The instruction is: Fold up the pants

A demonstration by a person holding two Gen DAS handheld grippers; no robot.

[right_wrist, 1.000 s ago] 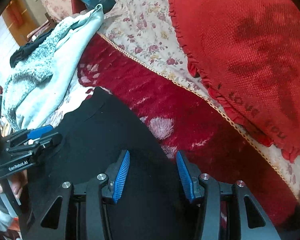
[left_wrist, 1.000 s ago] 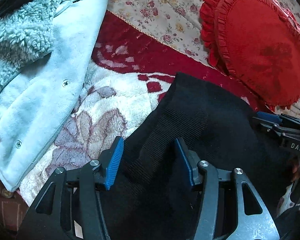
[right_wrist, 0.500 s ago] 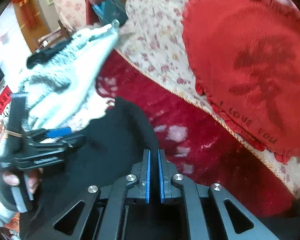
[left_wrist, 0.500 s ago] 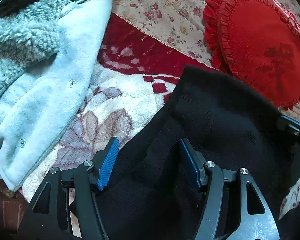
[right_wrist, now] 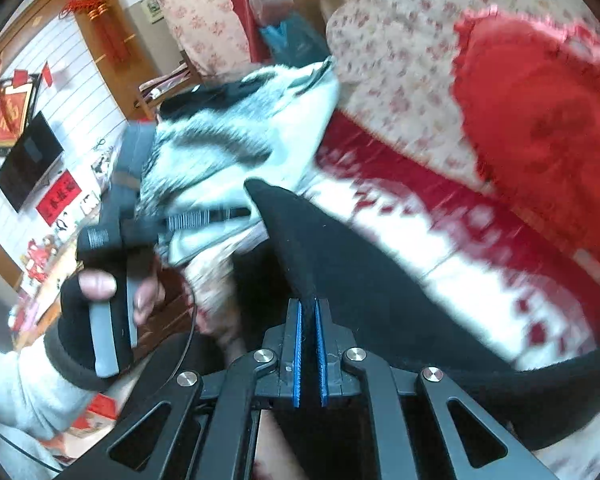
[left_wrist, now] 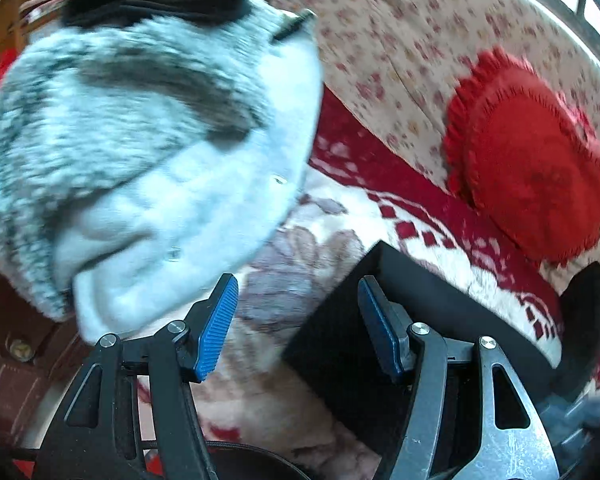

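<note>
The black pants (left_wrist: 412,320) lie on a red and white floral blanket (left_wrist: 300,292). My left gripper (left_wrist: 296,320) is open and empty, raised above the blanket, with the pants' corner just behind its right finger. My right gripper (right_wrist: 308,316) is shut on a fold of the black pants (right_wrist: 340,248) and lifts it off the blanket, so a peak of cloth stands up in front of the jaws. The left gripper (right_wrist: 204,216) also shows in the right wrist view, held by a gloved hand to the left of the pants.
A pale blue fleece jacket (left_wrist: 160,152) lies left of the pants, with a black garment (left_wrist: 152,0) behind it. A red heart-shaped cushion (left_wrist: 528,168) leans on the floral sofa back (left_wrist: 400,40). The blanket's front edge drops to a brown sofa frame (left_wrist: 16,360).
My right gripper has shut on the pants and lifted them up. My left gripper has pulled back and up off the pants, staying open. Both views now look from higher.
</note>
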